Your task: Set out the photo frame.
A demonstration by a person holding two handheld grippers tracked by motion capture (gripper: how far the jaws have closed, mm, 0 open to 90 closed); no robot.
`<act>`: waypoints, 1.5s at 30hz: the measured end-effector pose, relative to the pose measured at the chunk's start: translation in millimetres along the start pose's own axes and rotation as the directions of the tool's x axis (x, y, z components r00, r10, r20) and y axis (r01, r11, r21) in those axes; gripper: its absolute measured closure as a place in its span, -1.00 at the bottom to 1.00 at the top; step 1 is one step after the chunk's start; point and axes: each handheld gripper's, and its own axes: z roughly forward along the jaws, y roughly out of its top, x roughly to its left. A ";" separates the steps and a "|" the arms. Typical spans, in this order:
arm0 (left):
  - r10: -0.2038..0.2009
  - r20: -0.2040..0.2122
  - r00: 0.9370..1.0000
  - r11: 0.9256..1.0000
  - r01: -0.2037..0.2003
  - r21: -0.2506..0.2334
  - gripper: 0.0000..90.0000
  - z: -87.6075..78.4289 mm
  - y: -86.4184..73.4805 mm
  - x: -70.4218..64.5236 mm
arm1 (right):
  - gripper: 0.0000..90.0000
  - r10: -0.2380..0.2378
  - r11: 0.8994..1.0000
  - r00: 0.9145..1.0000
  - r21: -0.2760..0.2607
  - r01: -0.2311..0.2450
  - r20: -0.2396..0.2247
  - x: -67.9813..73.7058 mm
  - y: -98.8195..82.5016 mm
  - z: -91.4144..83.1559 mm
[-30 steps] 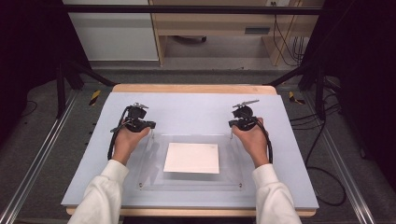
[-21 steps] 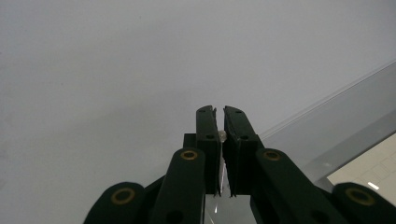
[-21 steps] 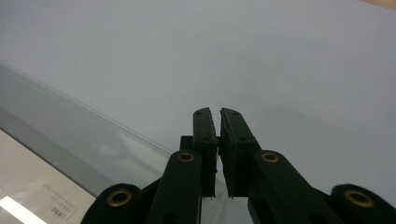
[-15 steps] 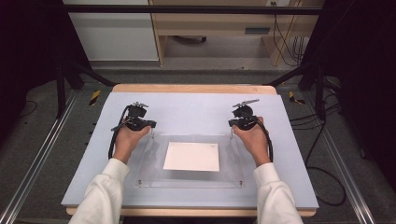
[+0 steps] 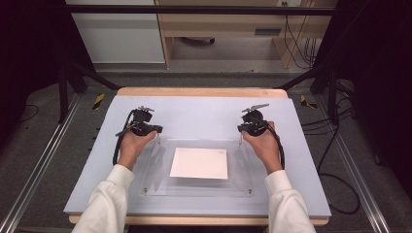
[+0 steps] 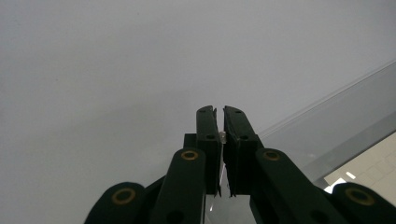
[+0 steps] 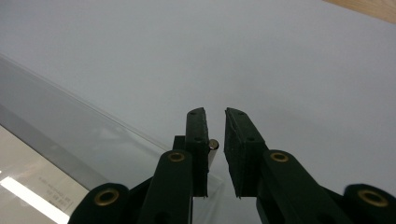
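Note:
A clear acrylic plate [image 5: 194, 187] lies flat on the grey mat [image 5: 194, 114] with a white paper sheet [image 5: 199, 162] under it. My left gripper [image 5: 151, 130] is at the plate's far left corner, shut on a small peg [image 6: 222, 136] that stands there. At the far right corner is my right gripper [image 5: 247, 128]. Its jaws have just been opening and stand slightly apart, with a small metal peg [image 7: 213, 144] between them. That peg rests against one pad and the other pad is clear of it.
The mat covers a wooden table [image 5: 199, 91] with metal rails along both sides. Cables [image 5: 335, 194] lie on the floor at the right. A cabinet [image 5: 116, 34] and a wooden bench [image 5: 228, 24] stand beyond the far edge.

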 end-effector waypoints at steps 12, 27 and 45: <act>0.002 -0.001 1.000 1.000 -0.002 0.000 0.89 0.3 -0.2 0.7 | 0.42 -0.015 1.000 1.000 -0.026 0.016 0.027 2.2 0.0 -7.0; 0.002 -0.001 1.000 1.000 -0.002 0.000 0.89 0.6 -0.1 1.4 | -0.34 -0.123 0.959 0.984 -0.240 0.151 0.127 31.6 -38.7 -88.5; 0.007 -0.008 1.000 1.000 -0.007 0.007 0.89 -0.2 -0.7 0.0 | -0.50 -0.248 0.928 0.957 -0.246 0.279 0.151 43.5 -138.6 -139.6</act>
